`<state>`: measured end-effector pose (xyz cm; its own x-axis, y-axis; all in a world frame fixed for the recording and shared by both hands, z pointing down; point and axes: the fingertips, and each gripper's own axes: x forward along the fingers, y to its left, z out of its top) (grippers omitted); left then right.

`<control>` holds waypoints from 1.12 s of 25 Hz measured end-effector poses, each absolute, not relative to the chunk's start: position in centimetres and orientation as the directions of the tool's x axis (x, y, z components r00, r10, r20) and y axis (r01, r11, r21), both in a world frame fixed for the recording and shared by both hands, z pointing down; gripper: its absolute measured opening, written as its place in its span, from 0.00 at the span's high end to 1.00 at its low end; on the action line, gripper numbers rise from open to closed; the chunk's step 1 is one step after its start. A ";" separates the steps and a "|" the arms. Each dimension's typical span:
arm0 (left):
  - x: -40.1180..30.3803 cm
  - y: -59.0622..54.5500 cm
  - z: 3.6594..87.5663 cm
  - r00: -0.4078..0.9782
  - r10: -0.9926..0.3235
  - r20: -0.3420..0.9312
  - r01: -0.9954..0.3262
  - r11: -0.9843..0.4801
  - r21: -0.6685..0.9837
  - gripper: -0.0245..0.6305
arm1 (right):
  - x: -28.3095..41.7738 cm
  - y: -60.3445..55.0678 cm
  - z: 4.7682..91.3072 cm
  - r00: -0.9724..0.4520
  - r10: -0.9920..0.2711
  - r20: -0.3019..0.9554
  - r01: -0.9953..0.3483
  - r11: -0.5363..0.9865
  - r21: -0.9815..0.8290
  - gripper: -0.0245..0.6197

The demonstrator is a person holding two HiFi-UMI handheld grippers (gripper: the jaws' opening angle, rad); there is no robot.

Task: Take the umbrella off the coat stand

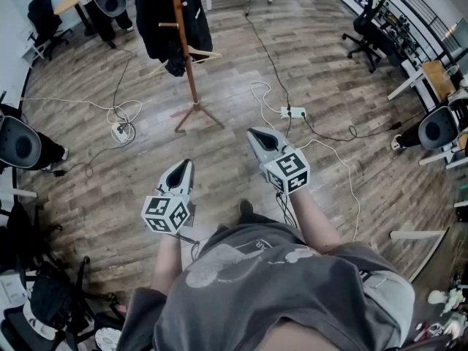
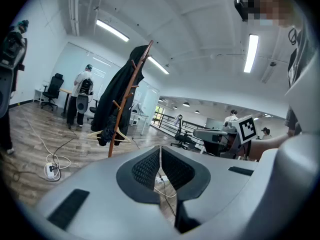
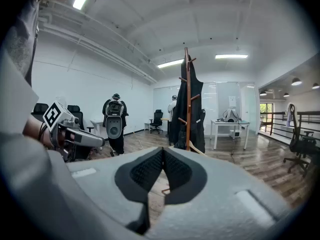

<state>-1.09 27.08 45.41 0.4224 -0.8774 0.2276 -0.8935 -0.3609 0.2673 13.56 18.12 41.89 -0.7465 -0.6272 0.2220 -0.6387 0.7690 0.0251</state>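
On the coat stand (image 1: 189, 58), at the top centre of the head view, a long dark coat (image 1: 152, 13) drapes from the upper pegs. Below it a small dark bundle (image 1: 175, 66) hangs against the pole just beside a wooden hanger (image 1: 199, 53). This bundle appears to be the folded umbrella, though its shape is too small to confirm. The left gripper view shows the same bundle (image 2: 106, 131) low on the stand (image 2: 120, 121), under the coat (image 2: 117, 91). The right gripper view shows the stand (image 3: 188, 101) upright with the coat (image 3: 195, 111) behind it. The stand rests on three splayed feet on the wood floor (image 1: 234, 72), well apart from both grippers. The left gripper (image 1: 186, 164) and the right gripper (image 1: 253, 131) are held side by side ahead of the person's grey shirt (image 1: 256, 291), the right one reaching farther forward. In its own view, the left gripper (image 2: 160, 150) has its jaws pressed together with nothing between them. The right gripper (image 3: 163, 152) likewise has its jaws closed and empty. A white power strip (image 1: 293, 112) with trailing cables lies on the floor to the right of the stand, and a second one (image 1: 121, 131) lies among looped cable to the left. Office chairs (image 1: 365, 29) stand at the right edge, and a standing person (image 3: 115, 123) is visible at the far wall.
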 end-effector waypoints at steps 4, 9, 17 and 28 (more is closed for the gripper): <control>-1.8 26.8 44.9 0.413 -0.883 0.223 -0.897 -0.352 0.265 0.95 | 13.8 18.3 41.9 -0.749 -0.623 0.225 -0.634 0.773 0.030 0.96; -2.7 26.6 45.6 0.383 -0.894 0.230 -0.902 -0.309 0.300 0.95 | 14.0 17.8 42.1 -0.756 -0.618 0.215 -0.634 0.773 -0.007 0.96; -3.2 26.7 45.2 0.364 -0.905 0.221 -0.910 -0.295 0.290 0.95 | 13.7 17.9 42.1 -0.756 -0.616 0.221 -0.626 0.780 0.032 0.96; -4.6 28.7 46.3 0.388 -0.888 0.248 -0.908 -0.321 0.270 0.95 | 12.2 20.2 45.0 -0.752 -0.610 0.249 -0.634 0.773 -0.019 0.96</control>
